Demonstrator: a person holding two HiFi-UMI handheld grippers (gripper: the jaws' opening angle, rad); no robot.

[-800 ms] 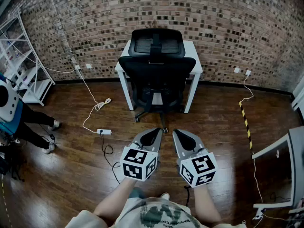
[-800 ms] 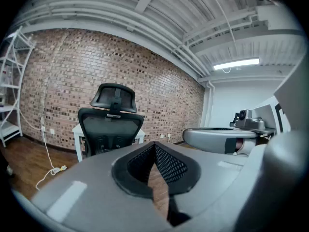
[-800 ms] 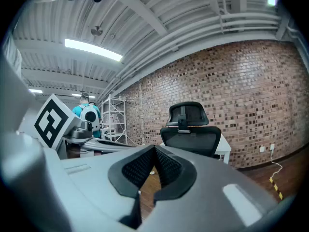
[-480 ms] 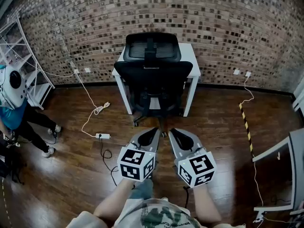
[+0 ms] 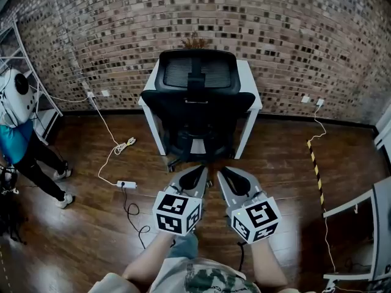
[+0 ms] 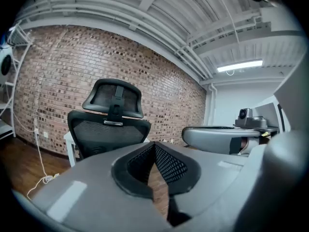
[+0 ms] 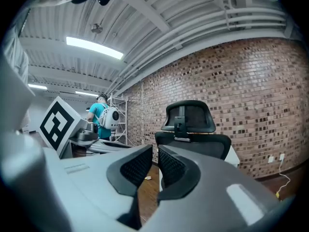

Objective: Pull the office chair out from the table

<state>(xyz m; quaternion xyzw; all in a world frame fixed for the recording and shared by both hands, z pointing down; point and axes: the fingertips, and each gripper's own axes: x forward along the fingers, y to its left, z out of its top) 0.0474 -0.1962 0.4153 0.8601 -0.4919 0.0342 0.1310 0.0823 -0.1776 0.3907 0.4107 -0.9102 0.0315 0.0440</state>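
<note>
Head view shows office chair (image 5: 197,102) tucked under white table (image 5: 250,78).

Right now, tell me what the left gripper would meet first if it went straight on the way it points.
Probably the black mesh-backed office chair tucked under the white table: the left gripper, jaws shut, aims at its lower part, though depth is unclear.

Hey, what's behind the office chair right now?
A white table against the brick wall. The office chair covers most of its top and the space beneath, so anything there is hidden.
</note>
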